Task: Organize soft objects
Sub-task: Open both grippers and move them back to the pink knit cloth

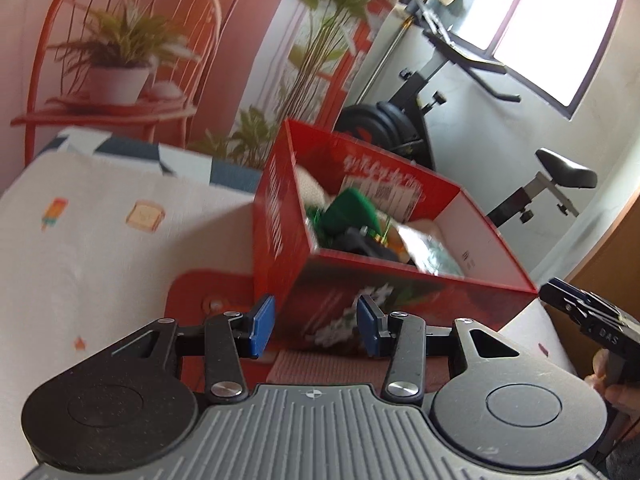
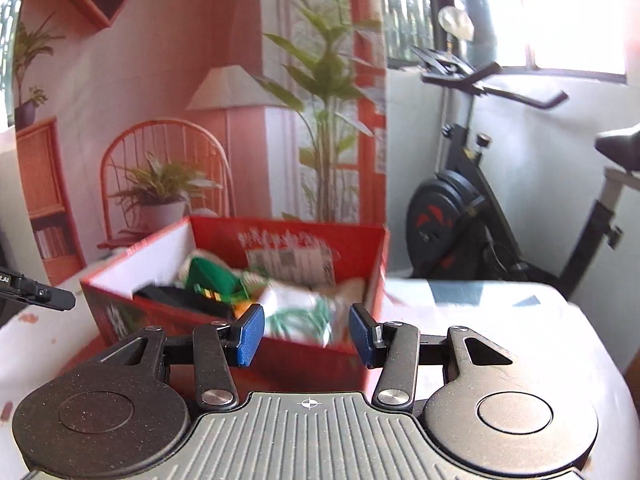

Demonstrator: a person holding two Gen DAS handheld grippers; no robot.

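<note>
An open red cardboard box (image 1: 276,220) stands on a white printed cloth (image 1: 100,240). Inside lie soft things: a green one (image 1: 352,212), a black one (image 1: 360,244) and a white-and-green patterned pack (image 1: 432,252). My left gripper (image 1: 316,326) is open just short of the box's near corner, nothing between its blue pads (image 1: 262,326). In the right wrist view the same box (image 2: 304,244) shows the green thing (image 2: 212,280) and the patterned pack (image 2: 300,312). My right gripper (image 2: 306,334) is open at the box's near wall, holding nothing.
A flat red piece (image 1: 200,292) lies under the box. An exercise bike (image 2: 480,208) stands behind the cloth-covered surface, below a bright window. A printed backdrop with a chair and plants (image 1: 120,60) fills the back. The other gripper (image 1: 580,312) and a hand (image 1: 616,388) are at the right.
</note>
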